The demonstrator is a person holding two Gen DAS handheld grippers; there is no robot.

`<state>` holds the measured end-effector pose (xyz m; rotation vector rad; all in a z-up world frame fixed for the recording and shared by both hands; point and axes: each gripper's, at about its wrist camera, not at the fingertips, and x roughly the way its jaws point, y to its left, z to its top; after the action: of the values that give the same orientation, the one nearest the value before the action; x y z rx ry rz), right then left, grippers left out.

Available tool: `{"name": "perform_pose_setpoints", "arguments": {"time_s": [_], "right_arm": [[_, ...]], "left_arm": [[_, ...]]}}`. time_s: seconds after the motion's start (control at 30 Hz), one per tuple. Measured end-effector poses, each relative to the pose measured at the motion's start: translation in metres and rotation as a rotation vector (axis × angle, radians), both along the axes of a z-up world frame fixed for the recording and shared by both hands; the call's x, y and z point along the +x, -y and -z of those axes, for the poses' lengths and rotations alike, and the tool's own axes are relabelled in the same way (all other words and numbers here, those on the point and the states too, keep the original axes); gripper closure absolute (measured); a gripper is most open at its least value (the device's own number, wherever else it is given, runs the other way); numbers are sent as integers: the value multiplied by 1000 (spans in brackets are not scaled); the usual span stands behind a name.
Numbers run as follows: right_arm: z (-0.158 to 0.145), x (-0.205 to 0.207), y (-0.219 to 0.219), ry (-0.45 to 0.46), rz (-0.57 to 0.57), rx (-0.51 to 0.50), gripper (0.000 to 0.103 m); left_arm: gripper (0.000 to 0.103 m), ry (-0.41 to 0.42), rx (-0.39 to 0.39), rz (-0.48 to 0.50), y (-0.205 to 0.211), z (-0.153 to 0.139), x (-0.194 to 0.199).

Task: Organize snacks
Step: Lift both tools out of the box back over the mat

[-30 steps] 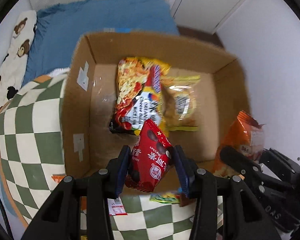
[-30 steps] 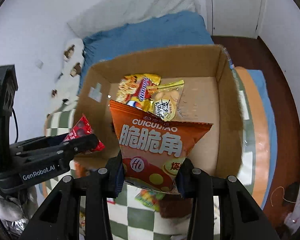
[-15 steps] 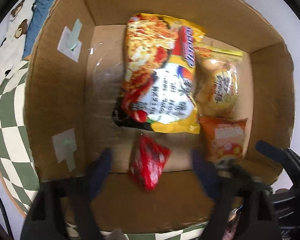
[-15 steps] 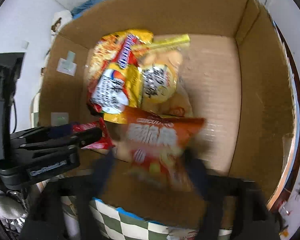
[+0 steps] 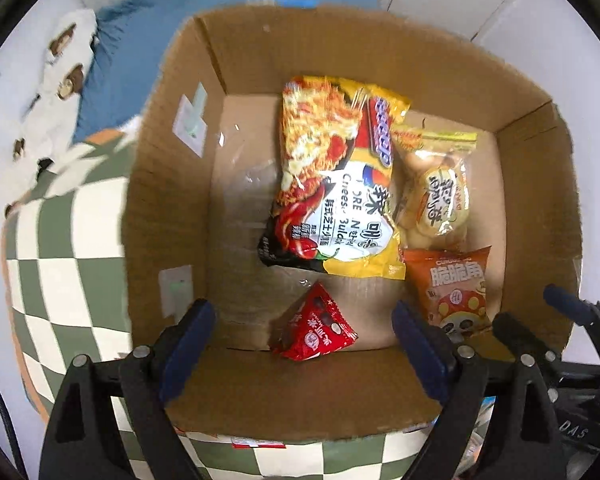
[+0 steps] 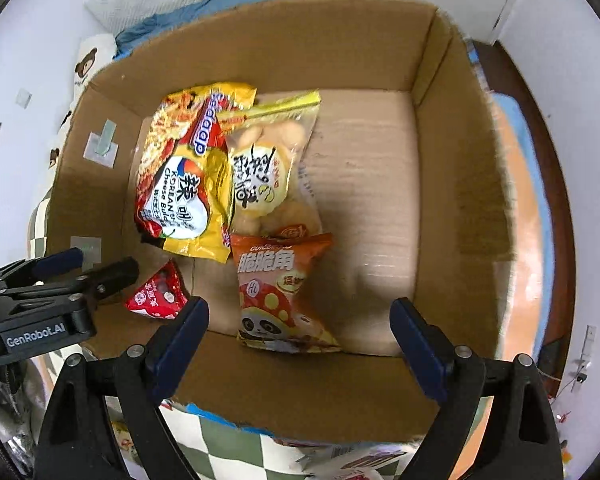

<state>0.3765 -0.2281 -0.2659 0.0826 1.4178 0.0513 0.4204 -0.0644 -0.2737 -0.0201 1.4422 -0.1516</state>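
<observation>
Cardboard box (image 5: 172,200) sat open-topped on the green-and-cream checkered cloth (image 5: 72,240), w/ your snacks flat on its floor. Biggest, the noodle pack (image 5: 332,184), ran its long axis near-to-far, leaning slightly left at the far end, left of centre. Right beside it & touching, the yellow pastry bag (image 5: 436,192) lay the same way. Orange chip bag (image 6: 280,288) lay lengthwise too, panda end toward you, top edge touching the pastry bag. Smallest, the red triangular packet (image 5: 316,324), pointed its tip at the noodle pack, by the near wall.

Your left gripper (image 5: 300,336) hovered above the near wall, jaws wide apart, red packet b/w them but untouched. Your right gripper (image 6: 300,332) hung alongside, also spread wide, chip bag's near end b/w its fingers, no contact.
</observation>
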Motion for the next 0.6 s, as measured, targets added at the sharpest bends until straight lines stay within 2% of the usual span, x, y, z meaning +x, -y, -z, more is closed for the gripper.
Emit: {"name": "perform_pose_setpoints", "arguments": {"time_s": [0.2,0.6], "right_arm": [[-30,-23,3,121,19,-49,9],[-106,-87,0,343,12,-98,9]], "left_arm": [[12,144,37,-13,-7,-37,-28],[12,376,44,-53,-19,-95,-89]]}}
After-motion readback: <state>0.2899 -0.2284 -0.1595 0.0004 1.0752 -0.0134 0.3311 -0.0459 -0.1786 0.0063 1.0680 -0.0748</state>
